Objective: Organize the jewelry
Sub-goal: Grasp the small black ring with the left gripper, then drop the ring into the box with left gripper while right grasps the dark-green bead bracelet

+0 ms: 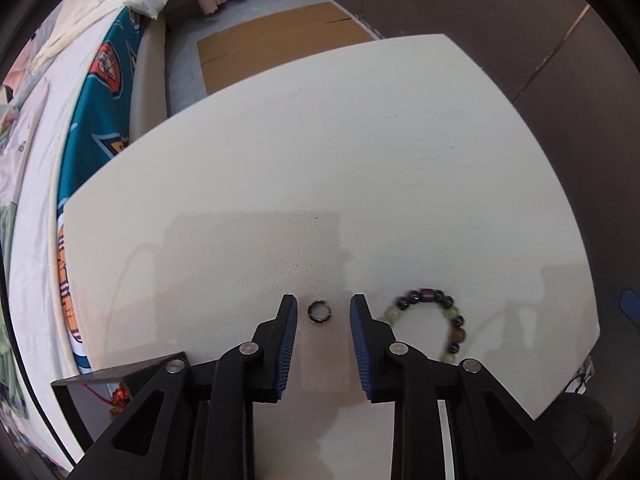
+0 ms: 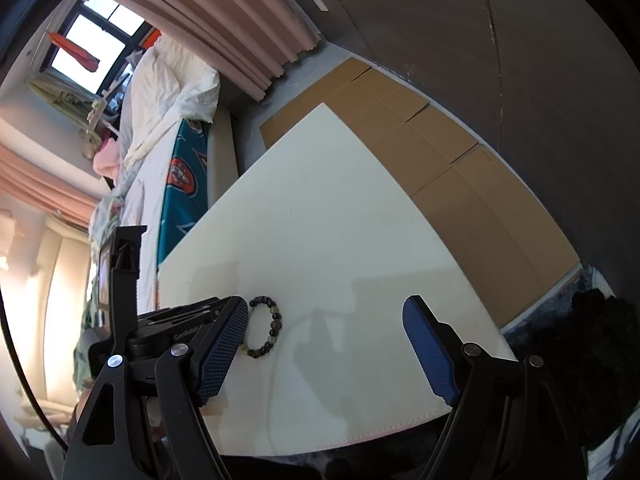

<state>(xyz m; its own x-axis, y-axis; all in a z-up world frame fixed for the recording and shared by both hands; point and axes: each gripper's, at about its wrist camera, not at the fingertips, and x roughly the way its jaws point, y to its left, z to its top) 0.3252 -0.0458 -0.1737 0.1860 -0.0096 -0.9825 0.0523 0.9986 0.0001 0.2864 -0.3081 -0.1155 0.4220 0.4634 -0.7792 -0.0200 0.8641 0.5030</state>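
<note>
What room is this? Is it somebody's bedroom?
Most likely yes, a bedroom. There is a bed with rumpled white bedding and a teal patterned cover, pink curtains by a window, and a white table holding a small ring and a beaded bracelet.

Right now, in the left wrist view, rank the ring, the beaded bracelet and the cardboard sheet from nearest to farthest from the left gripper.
1. ring: between the open fingers of the left gripper.
2. beaded bracelet: just right of the right finger.
3. cardboard sheet: beyond the table's far edge.
</note>
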